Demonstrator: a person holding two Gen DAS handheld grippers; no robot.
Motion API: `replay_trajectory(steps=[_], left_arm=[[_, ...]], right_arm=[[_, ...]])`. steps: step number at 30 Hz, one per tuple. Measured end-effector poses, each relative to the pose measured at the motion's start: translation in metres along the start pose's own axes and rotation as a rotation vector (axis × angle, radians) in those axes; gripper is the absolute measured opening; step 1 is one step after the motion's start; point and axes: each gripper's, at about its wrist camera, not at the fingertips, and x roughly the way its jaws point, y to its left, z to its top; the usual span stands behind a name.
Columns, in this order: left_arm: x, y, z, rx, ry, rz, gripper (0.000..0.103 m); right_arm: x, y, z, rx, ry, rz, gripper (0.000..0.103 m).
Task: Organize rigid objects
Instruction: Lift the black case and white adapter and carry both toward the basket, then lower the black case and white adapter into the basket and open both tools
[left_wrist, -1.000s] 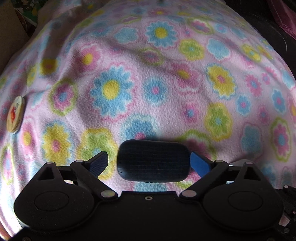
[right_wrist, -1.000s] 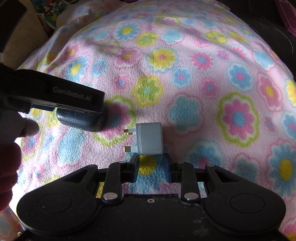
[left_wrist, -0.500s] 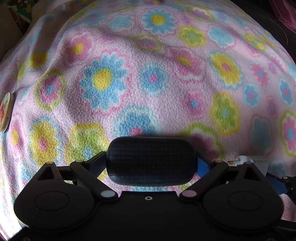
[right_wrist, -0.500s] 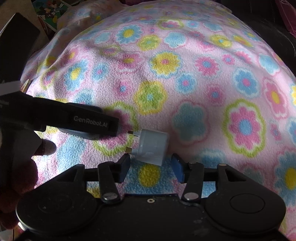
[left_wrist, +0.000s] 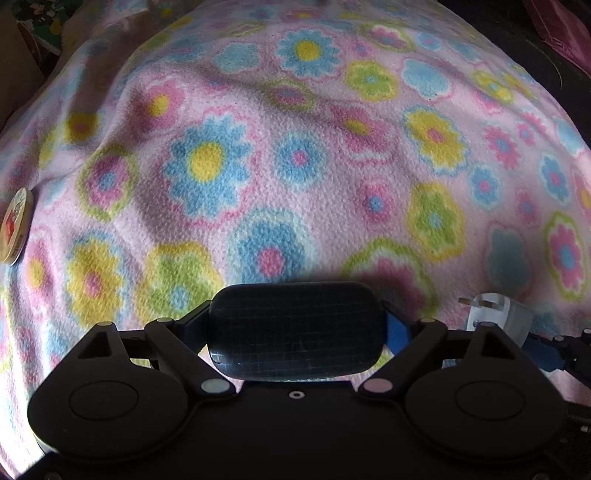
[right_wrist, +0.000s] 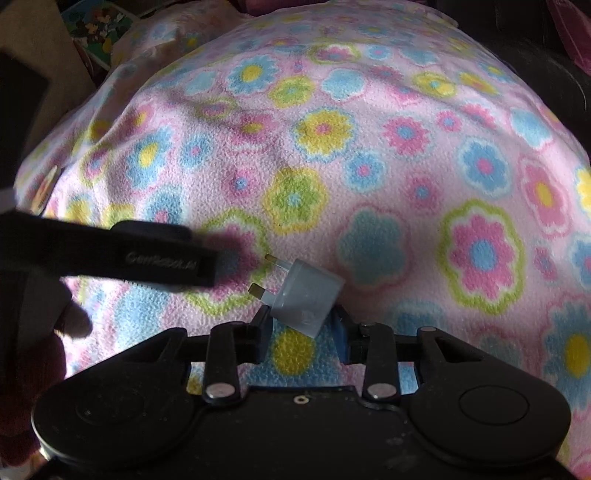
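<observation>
In the left wrist view, the left gripper (left_wrist: 297, 328) has just been closing its jaws on the black case (left_wrist: 297, 332), which fills the gap at the bottom center above the blanket (left_wrist: 295, 166); a round badge (left_wrist: 16, 225) lies at the left edge. In the right wrist view, the right gripper (right_wrist: 301, 330) has just been closing and pinches the tilted grey plug (right_wrist: 304, 295) at the lower center, pins pointing upper left.
</observation>
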Motion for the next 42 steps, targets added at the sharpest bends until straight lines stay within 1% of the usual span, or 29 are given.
replay_trajectory(steps=[3, 7, 10, 16, 21, 27, 30, 33, 35, 39, 42], left_arm=[[-0.018, 0.006, -0.007, -0.022, -0.013, -0.008, 0.086], [-0.052, 0.013, -0.020, -0.032, -0.034, -0.009, 0.086], [-0.078, 0.020, -0.036, -0.035, -0.049, -0.007, 0.086], [-0.119, 0.035, -0.071, -0.046, -0.082, -0.026, 0.086], [-0.150, 0.037, -0.113, -0.053, -0.086, -0.027, 0.086], [-0.166, 0.036, -0.163, -0.079, -0.059, -0.033, 0.086], [-0.171, 0.038, -0.187, -0.108, -0.032, -0.045, 0.086], [-0.174, 0.038, -0.206, -0.123, -0.027, -0.039, 0.086], [-0.176, 0.038, -0.216, -0.138, -0.026, -0.045, 0.086], [-0.181, 0.038, -0.233, -0.157, -0.039, -0.056, 0.086], [-0.184, 0.038, -0.244, -0.180, -0.039, -0.076, 0.086]], right_arm=[[-0.007, -0.002, -0.003, 0.021, 0.007, 0.008, 0.034], [-0.023, 0.004, -0.008, 0.020, -0.011, -0.001, 0.034], [-0.042, 0.009, -0.020, 0.039, -0.016, 0.026, 0.034], [-0.078, 0.027, -0.060, 0.044, -0.003, 0.081, 0.034], [-0.107, 0.045, -0.100, 0.034, 0.022, 0.122, 0.034], [-0.133, 0.059, -0.147, 0.020, 0.052, 0.130, 0.034], [-0.140, 0.058, -0.167, 0.039, 0.087, 0.124, 0.034], [-0.145, 0.056, -0.187, 0.069, 0.122, 0.116, 0.034], [-0.148, 0.055, -0.194, 0.079, 0.132, 0.095, 0.034], [-0.161, 0.056, -0.201, 0.095, 0.126, 0.062, 0.034], [-0.170, 0.058, -0.208, 0.096, 0.126, 0.051, 0.034]])
